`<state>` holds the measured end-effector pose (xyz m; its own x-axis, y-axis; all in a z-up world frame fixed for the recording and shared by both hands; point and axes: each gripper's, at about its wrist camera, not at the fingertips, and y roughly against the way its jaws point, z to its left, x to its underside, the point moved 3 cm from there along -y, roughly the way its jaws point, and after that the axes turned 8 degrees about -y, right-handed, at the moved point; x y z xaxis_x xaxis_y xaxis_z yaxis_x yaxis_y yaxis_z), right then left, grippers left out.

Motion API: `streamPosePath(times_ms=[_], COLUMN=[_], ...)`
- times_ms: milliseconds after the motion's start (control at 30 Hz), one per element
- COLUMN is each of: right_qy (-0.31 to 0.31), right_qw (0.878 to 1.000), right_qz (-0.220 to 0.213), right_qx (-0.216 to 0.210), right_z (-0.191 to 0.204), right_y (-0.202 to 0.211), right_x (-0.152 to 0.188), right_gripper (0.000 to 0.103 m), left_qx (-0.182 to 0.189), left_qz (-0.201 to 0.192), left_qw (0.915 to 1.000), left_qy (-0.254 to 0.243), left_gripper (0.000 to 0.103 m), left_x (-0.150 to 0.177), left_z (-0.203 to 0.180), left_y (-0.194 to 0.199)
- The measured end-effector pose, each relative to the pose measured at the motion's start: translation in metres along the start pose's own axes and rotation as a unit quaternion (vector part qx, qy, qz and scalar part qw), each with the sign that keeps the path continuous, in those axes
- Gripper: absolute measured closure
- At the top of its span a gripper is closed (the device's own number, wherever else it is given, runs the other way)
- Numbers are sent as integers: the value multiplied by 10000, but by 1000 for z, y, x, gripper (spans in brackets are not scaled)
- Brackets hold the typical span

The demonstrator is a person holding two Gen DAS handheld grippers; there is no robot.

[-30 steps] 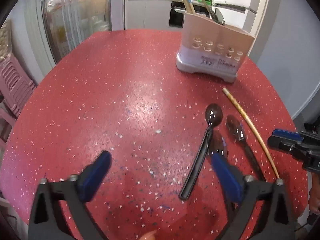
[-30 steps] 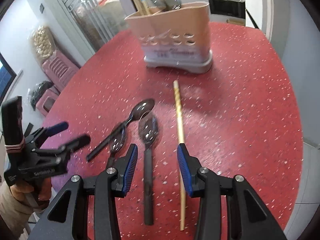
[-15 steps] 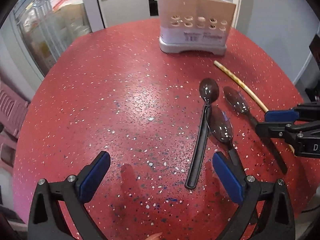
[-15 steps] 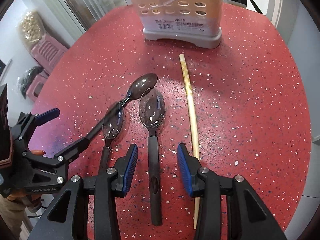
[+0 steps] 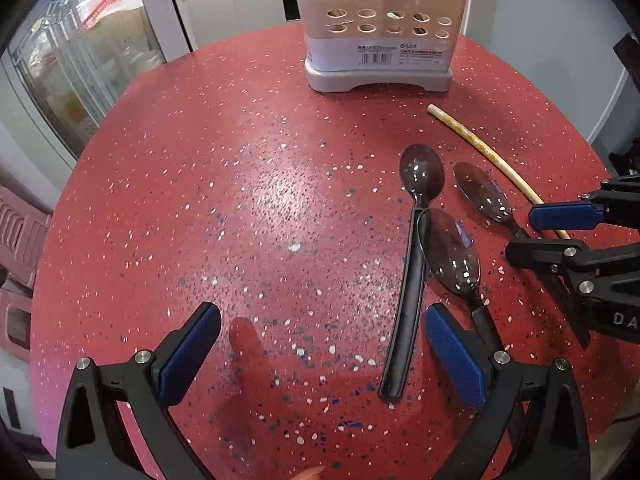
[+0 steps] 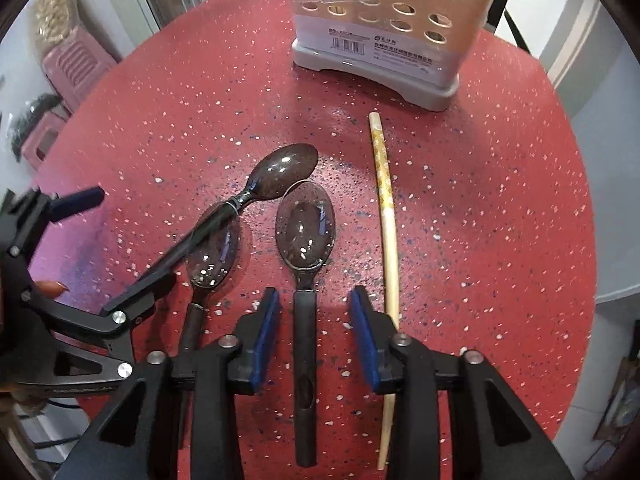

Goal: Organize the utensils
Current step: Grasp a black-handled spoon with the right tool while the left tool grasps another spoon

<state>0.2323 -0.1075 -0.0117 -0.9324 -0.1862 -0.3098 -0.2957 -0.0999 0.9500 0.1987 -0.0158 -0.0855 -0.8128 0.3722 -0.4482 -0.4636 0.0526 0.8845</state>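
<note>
Three dark spoons and one wooden chopstick (image 6: 387, 216) lie on the red speckled table (image 5: 240, 200). My right gripper (image 6: 316, 320) is open, its blue pads on either side of the handle of the right spoon (image 6: 305, 236), low over it. My left gripper (image 5: 320, 356) is open wide, low over the table; the long spoon (image 5: 412, 264) lies between its pads near the right one. A third spoon (image 5: 454, 254) lies partly under the right pad. The beige utensil holder (image 5: 380, 28) stands at the far side.
The chopstick (image 5: 492, 160) lies right of the spoons, just outside my right gripper's right finger. The holder (image 6: 392, 28) has a grey base and round holes. Pink plastic stools (image 6: 72, 68) stand beyond the table's left edge. A wall lies to the right.
Both grippers have moved forward and lower over the utensils. My right gripper now straddles the right spoon's handle. The holder looks nearer in both views.
</note>
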Motion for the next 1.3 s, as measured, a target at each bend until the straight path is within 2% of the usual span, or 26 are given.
streamPosePath(times_ms=[67, 100, 433, 567, 700, 867, 1000, 1033, 1200, 1233, 1300], right_qy=[11, -3, -409, -448, -519, -600, -709, -738, -815, -822, -847], right_qw=[10000, 10000, 9973, 9962, 9943, 9922, 9901, 9895, 9876, 9874, 9867], right_qz=[19, 15, -23, -213, -344, -426, -492, -498, -527, -533, -555], right_qx=[60, 85, -603, -713, -864, -1005, -1106, -1139, -1230, -1242, -1275], right_z=[-1, -2, -26, -33, -44, -54, -61, -63, -68, -68, -69], right_y=[-1, 0, 5, 19, 36, 51, 57, 61, 64, 63, 65], right_x=[-1, -2, 1, 0, 3, 9, 11, 12, 11, 10, 10], right_gripper=[79, 91, 91, 91, 91, 91, 91, 91, 91, 91, 91], left_qx=[-3, 0, 4, 283, 647, 847, 916, 985, 1110, 1095, 1172], left_qz=[19, 32, 194, 330, 537, 1021, 1194, 1212, 1346, 1355, 1336], left_qw=[10000, 9999, 9984, 9965, 9919, 9849, 9805, 9796, 9766, 9765, 9758], left_qy=[-65, -103, -538, -720, -951, -1110, -1261, -1264, -1256, -1269, -1272], left_gripper=[0, 0, 0, 0, 20, 20, 21, 27, 36, 43, 65], left_x=[-5, -8, -42, -52, -62, -79, -95, -101, -111, -111, -107], left_z=[0, -1, -8, -13, -21, -21, -23, -25, -31, -31, -40], left_y=[-2, -4, -15, -16, -14, -21, -26, -29, -28, -28, -21])
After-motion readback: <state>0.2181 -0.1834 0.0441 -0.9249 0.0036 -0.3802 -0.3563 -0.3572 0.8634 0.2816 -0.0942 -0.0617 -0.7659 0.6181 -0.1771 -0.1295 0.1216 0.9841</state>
